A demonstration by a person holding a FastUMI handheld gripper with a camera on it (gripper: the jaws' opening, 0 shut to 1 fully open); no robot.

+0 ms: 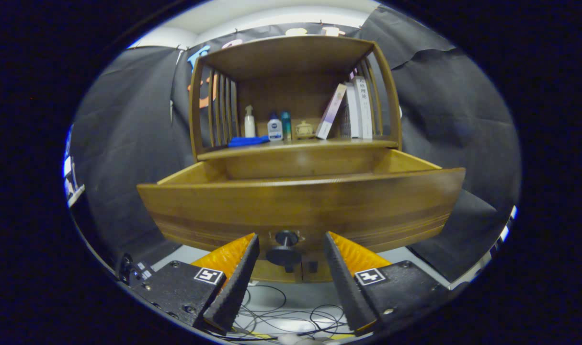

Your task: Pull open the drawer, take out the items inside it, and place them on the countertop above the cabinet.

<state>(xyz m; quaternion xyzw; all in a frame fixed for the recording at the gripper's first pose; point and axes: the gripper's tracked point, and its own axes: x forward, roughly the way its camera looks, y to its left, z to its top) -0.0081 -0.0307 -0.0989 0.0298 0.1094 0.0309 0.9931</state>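
Note:
The wooden drawer (300, 206) stands pulled out from the cabinet, its front panel close ahead of the fingers. Its dark round knob (285, 247) sits between my fingertips, with a gap to either side. My gripper (291, 239) is open and holds nothing. The drawer's high front hides what lies inside. Above the drawer runs the cabinet's countertop (362, 143). On it lie a blue cloth (247, 141), a white spray bottle (249, 122), a white jar (274, 128), a teal bottle (286, 125), a small beige pot (304, 129) and several books (350, 110).
A shelf roof and slatted wooden sides (221, 110) enclose the countertop. Dark cables (281, 318) lie on the pale floor below the drawer. Black cloth walls stand on both sides of the cabinet.

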